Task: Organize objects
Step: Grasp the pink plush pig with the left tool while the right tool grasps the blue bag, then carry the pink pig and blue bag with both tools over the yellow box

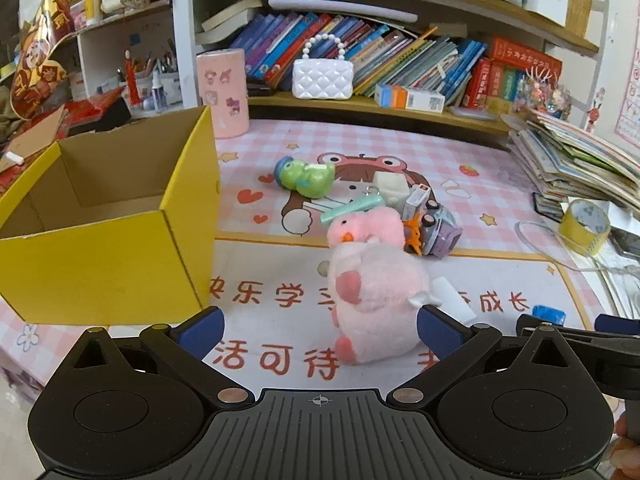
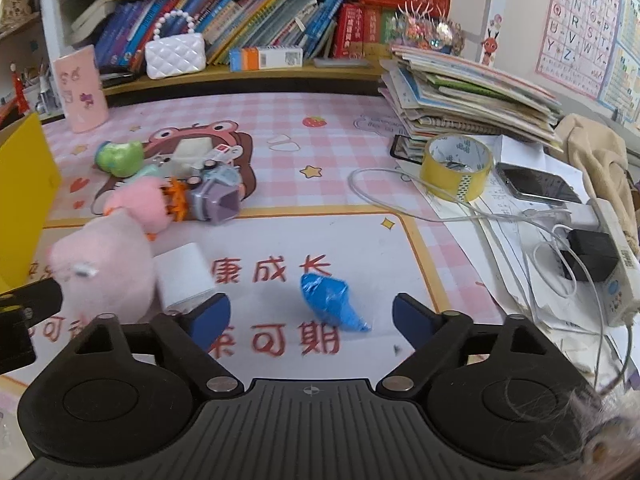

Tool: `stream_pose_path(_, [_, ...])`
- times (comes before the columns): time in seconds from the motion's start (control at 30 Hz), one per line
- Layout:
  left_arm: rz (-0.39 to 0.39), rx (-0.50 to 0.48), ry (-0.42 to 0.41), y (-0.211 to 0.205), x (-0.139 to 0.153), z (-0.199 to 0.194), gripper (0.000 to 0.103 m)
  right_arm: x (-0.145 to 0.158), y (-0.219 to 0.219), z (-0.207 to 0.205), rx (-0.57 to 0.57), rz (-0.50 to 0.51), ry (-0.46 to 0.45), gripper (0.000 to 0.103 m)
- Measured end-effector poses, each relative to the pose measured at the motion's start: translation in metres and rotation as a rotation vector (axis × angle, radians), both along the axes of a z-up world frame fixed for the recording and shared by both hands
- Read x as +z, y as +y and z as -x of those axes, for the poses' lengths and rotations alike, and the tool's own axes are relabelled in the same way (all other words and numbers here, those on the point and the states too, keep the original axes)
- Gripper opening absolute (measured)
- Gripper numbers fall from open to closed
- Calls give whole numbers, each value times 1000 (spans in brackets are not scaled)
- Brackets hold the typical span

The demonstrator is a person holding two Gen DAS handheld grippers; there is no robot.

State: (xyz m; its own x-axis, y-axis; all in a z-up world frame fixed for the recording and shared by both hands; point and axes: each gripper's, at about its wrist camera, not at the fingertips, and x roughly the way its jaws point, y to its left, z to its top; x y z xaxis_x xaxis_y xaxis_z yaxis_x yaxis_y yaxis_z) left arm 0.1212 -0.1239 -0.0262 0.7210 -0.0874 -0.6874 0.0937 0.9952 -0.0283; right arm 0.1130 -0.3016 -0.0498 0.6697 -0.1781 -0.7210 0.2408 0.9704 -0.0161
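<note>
We take the yellow cardboard box (image 1: 108, 216) as our landmark: it stands open-topped on the pink checked desk mat (image 1: 360, 140), and from the left wrist view its inside looks bare. Behind the box, against the bookshelf, stands a pink cylindrical container (image 1: 223, 92), with a white quilted handbag (image 1: 322, 78) on the shelf further along from it. To the right of the box, close to the camera, lies a large pink plush toy (image 1: 376, 300); our left gripper (image 1: 320, 328) is spread wide, its blue fingers (image 1: 202, 330) on either side of the plush's lower end, and we cannot tell whether they touch it. Just beyond that plush, further from the box, sits a smaller pink plush duck (image 1: 366, 228), touching a cluster of small items: a purple toy car (image 1: 438, 228), a white block (image 1: 390, 186) and a mint-green tube (image 1: 352, 208). A green toy figure (image 1: 306, 176) lies apart from the cluster, toward the back of the mat. A white paper piece (image 2: 184, 276) rests beside the large plush on the side away from the box. Further right still, well apart from the box, a crumpled blue wrapper (image 2: 328, 300) lies on the mat, and our right gripper (image 2: 310, 322) hangs open over it, holding nothing. Farthest from the box sits a roll of yellow tape (image 2: 456, 166).
</note>
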Motion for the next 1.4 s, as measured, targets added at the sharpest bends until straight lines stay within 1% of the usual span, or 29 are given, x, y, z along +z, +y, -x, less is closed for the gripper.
stream_pose_path(0.03, [-1,6,5,-2,0,-3,103,-2,-3,-4,3,-10,8,84])
stream_pose_path(0.13, [7,13,16,-9,0,-9,103,-12,-11,-15,14,-32,45,77])
stream_pose_path(0.2, [19,14,18,-13,0,-13,103,-17,-14,-22,31,-25,66,69])
stream_pose_path(0.23, [25,12,22,-15,-1,-15,103,-19,-15,-24,41,-14,69,67])
stream_pose_path(0.27, [32,7,29,-18,-1,-18,103,-21,-16,-27,54,1,73,62])
stream_pose_path(0.3, [36,3,34,-21,-2,-20,103,-23,-17,-29,67,10,78,54])
stream_pose_path(0.33, [39,0,37,-24,-3,-23,103,-25,-19,-30,78,13,84,50])
stream_pose_path(0.37, [39,-2,40,-27,-5,-25,103,-27,-21,-32,89,6,93,39])
stream_pose_path(0.4, [43,-1,44,-30,-6,-29,103,-29,-25,-34,98,-11,101,32])
stream_pose_path(0.43, [47,1,47,-33,-8,-31,103,-29,-27,-35,104,-22,98,32])
stream_pose_path(0.5, [44,15,55,-37,-12,-38,102,-25,-32,-36,124,-45,75,28])
stream_pose_path(0.6, [34,53,90,-40,-23,-49,101,-14,-34,-37,148,-76,31,27])
stream_pose_path(0.67, [47,84,112,-38,-28,-53,99,-7,-33,-38,169,-80,8,27])
stream_pose_path(0.77, [102,108,145,-32,-36,-56,88,2,-30,-38,206,-89,-28,27])
stream_pose_path(0.8, [123,103,155,-31,-38,-56,78,4,-29,-37,217,-95,-40,27])
stream_pose_path(0.83, [138,97,163,-31,-39,-56,70,6,-29,-37,223,-101,-51,27])
stream_pose_path(0.9, [141,107,145,-30,-35,-52,63,9,-27,-36,237,-112,-67,27])
stream_pose_path(0.93, [147,110,137,-29,-32,-50,62,11,-26,-36,246,-120,-72,27])
stream_pose_path(1.0, [161,120,108,-24,-23,-45,61,13,-22,-35,261,-134,-81,27])
stream_pose_path(1.17, [164,138,42,-6,-2,-32,61,17,-6,-30,306,-153,-89,27])
stream_pose_path(1.3, [183,168,38,13,0,-20,61,19,13,-25,350,-154,-83,27])
stream_pose_path(1.4, [194,167,42,29,-1,-9,61,20,30,-18,371,-149,-82,27])
